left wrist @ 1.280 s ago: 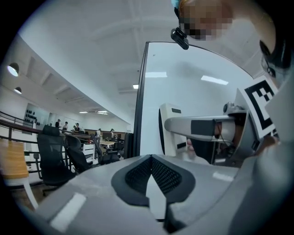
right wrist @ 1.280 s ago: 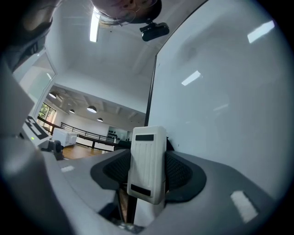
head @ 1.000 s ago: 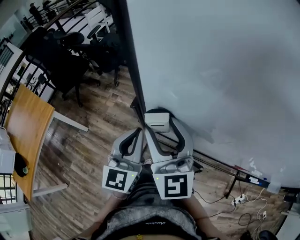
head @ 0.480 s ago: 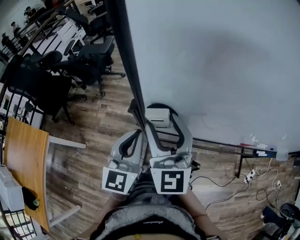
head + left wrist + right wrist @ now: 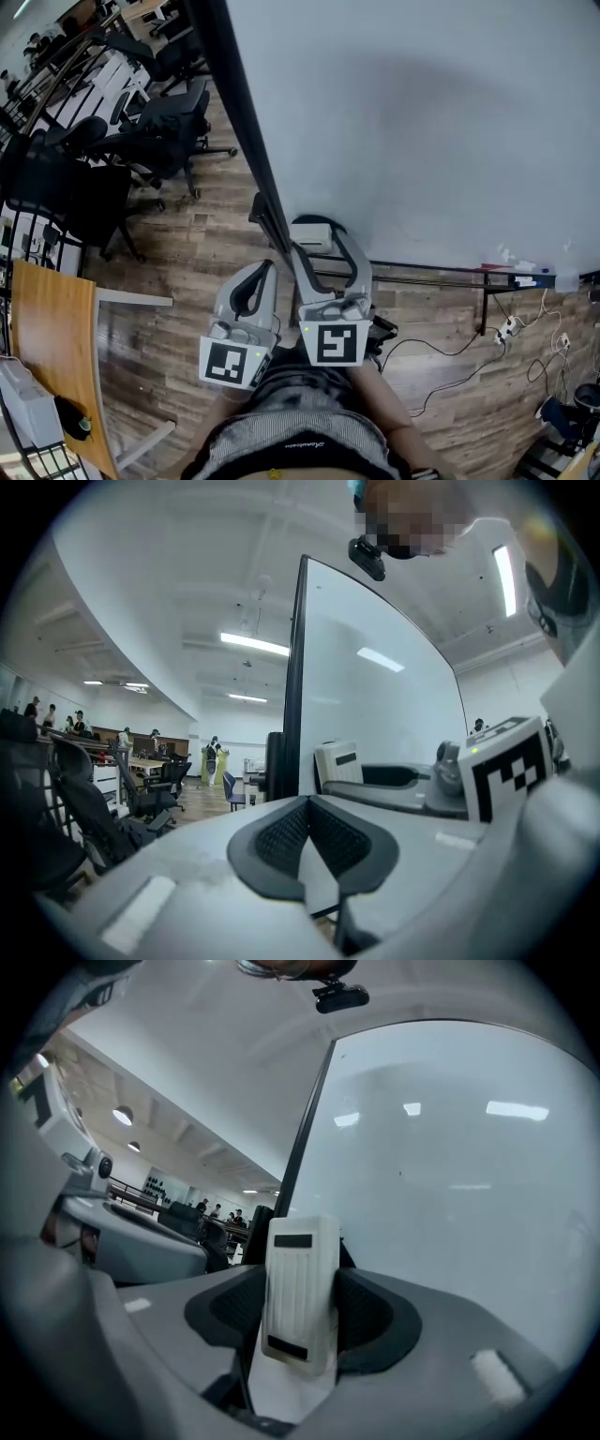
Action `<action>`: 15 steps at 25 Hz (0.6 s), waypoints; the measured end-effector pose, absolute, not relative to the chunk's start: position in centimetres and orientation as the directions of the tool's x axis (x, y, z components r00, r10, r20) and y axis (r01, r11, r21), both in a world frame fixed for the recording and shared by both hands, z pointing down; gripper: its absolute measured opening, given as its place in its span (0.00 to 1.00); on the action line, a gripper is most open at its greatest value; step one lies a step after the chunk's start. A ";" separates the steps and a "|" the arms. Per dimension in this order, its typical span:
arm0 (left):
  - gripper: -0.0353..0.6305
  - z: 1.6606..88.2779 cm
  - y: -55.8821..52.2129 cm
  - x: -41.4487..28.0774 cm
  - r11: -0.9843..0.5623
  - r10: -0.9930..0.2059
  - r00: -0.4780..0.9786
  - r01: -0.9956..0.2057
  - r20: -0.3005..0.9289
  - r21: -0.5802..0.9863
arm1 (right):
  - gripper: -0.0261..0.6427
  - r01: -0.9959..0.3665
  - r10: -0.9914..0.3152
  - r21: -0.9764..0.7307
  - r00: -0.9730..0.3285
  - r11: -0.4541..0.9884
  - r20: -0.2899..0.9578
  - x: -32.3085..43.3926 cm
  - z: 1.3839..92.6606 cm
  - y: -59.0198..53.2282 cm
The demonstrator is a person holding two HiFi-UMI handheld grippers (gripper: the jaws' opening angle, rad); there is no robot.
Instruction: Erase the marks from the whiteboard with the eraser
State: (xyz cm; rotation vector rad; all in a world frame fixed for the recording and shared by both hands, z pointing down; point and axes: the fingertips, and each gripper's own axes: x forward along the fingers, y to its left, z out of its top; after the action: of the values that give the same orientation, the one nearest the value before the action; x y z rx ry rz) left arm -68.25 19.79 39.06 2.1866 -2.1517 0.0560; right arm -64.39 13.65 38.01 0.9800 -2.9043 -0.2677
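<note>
The whiteboard (image 5: 422, 122) fills the upper right of the head view, and its black frame edge (image 5: 239, 122) runs diagonally. I see only faint smudges on it. My right gripper (image 5: 315, 242) is shut on the white ribbed eraser (image 5: 312, 236), which is held upright near the board's lower left corner. In the right gripper view the eraser (image 5: 300, 1293) stands clamped between both pads, with the board (image 5: 459, 1176) just behind it. My left gripper (image 5: 263, 269) is beside it on the left, shut and holding nothing. In the left gripper view its pads (image 5: 281, 836) meet, and the eraser (image 5: 338, 761) shows to the right.
Black office chairs (image 5: 141, 141) stand on the wooden floor at the upper left. A wooden desk (image 5: 52, 337) is at the lower left. The board's marker tray (image 5: 516, 277) holds pens at the right. Cables and a power strip (image 5: 506, 330) lie on the floor below it.
The head view has swung, so the board's lower edge and tray show more to the right. Both grippers keep their pose, and the eraser stays held.
</note>
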 end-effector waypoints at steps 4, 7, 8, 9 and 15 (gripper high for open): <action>0.06 39.6 20.0 -67.8 -0.031 -0.995 0.034 -0.999 0.089 0.031 | 0.41 -0.590 -0.604 0.192 -0.796 0.784 0.022 -64.4 38.5 13.6; 0.06 39.5 20.0 -67.5 -0.049 -0.995 0.051 -0.998 0.084 0.025 | 0.41 -0.591 -0.603 0.199 -0.798 0.781 -0.006 -64.4 38.1 13.6; 0.06 39.5 20.0 -67.4 -0.053 -0.995 0.055 -0.998 0.085 0.023 | 0.41 -0.595 -0.605 0.197 -0.796 0.779 -0.010 -64.3 38.1 13.5; 0.06 39.5 19.9 -67.3 -0.057 -0.995 0.058 -0.998 0.085 0.022 | 0.41 -0.598 -0.609 0.193 -0.793 0.777 -0.006 -64.0 38.2 13.5; 0.06 39.8 18.8 -65.6 -0.093 -0.991 0.095 -0.995 0.095 0.017 | 0.41 -0.619 -0.630 0.189 -0.777 0.762 -0.006 -61.1 38.0 12.5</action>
State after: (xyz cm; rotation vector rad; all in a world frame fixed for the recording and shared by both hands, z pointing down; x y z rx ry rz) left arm -65.56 18.82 39.85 2.2662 -2.0616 0.0895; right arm -61.07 12.51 38.01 1.0267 -2.8948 -0.2788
